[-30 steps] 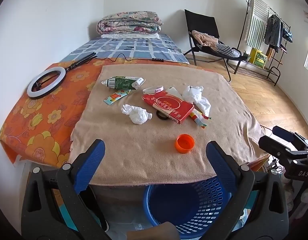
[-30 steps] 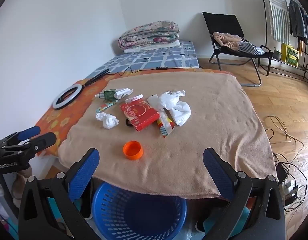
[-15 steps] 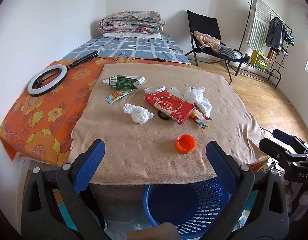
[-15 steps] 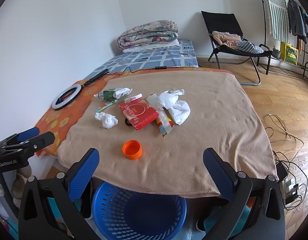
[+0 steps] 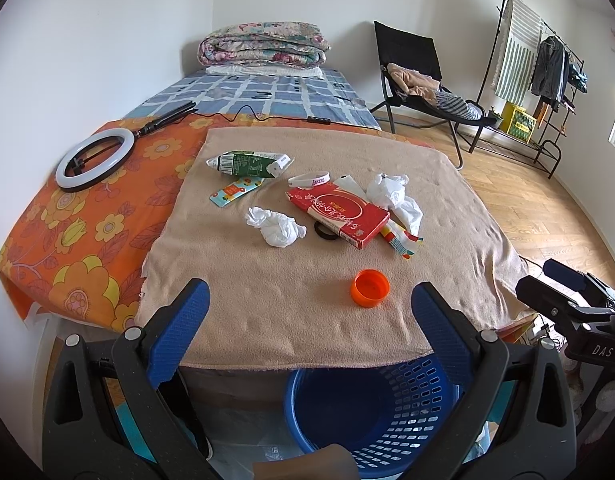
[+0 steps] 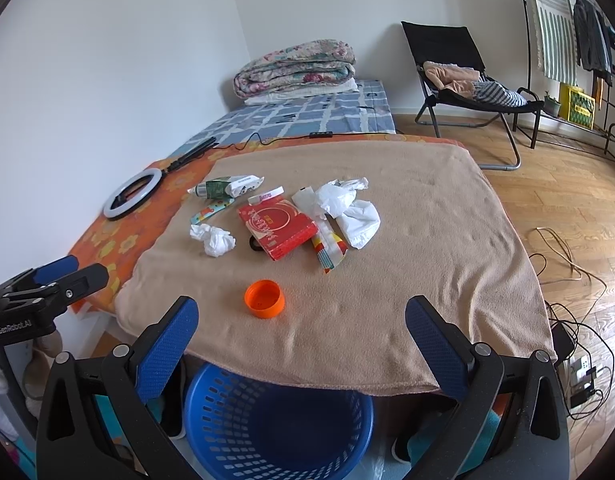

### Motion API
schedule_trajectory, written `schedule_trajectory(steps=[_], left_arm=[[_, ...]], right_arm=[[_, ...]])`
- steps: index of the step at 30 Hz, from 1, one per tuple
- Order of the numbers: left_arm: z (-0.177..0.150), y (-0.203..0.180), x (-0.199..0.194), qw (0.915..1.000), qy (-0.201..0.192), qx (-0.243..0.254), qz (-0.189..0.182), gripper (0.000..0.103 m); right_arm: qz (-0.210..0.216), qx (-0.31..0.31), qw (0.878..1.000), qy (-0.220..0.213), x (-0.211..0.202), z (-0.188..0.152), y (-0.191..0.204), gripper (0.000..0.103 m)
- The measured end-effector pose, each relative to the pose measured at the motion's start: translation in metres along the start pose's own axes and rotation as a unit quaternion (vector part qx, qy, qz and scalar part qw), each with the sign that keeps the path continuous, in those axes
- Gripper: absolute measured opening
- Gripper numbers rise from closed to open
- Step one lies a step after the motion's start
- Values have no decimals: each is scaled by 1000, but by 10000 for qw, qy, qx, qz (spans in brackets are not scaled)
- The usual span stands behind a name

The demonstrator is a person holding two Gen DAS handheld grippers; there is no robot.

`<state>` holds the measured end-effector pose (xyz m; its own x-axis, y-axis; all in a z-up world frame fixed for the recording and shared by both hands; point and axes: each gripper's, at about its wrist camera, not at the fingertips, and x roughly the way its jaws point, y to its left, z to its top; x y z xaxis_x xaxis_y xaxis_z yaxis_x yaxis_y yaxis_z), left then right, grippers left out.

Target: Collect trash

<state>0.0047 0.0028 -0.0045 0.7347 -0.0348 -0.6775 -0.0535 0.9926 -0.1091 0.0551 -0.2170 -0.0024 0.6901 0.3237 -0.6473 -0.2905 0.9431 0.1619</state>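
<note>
Trash lies on a tan blanket [image 5: 291,320]: an orange cap [image 5: 369,288] [image 6: 264,299] nearest me, a crumpled white tissue [image 5: 276,231] [image 6: 214,239], a red box [image 5: 337,214] [image 6: 277,225], white wrappers [image 5: 393,196] [image 6: 347,210], a green carton [image 5: 247,164] [image 6: 225,186], a striped wrapper [image 5: 403,240] and a colourful strip [image 5: 235,193]. A blue basket [image 5: 371,408] [image 6: 279,416] stands below the blanket's front edge. My left gripper [image 5: 309,304] and right gripper [image 6: 303,320] hover open above the basket, holding nothing.
A ring light [image 5: 94,159] rests on the orange floral sheet [image 5: 67,240] at left. A white wristband [image 5: 309,179] and a black ring [image 5: 325,232] lie by the box. Folded quilts [image 5: 263,46], a black chair [image 5: 419,76] and a clothes rack [image 5: 543,64] stand behind. Cables [image 6: 567,264] cross the floor at right.
Both grippers have drifted slightly closer to the blanket. Nothing on the blanket has moved, and both grippers stay open.
</note>
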Motion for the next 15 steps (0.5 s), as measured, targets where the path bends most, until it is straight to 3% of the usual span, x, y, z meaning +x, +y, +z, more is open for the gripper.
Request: schedule_trajectory(steps=[15], left_arm=[[-1,1,1,10000,4,-16,-13,103]], right_arm=[[-8,9,10000,-1,0,0,0,103]])
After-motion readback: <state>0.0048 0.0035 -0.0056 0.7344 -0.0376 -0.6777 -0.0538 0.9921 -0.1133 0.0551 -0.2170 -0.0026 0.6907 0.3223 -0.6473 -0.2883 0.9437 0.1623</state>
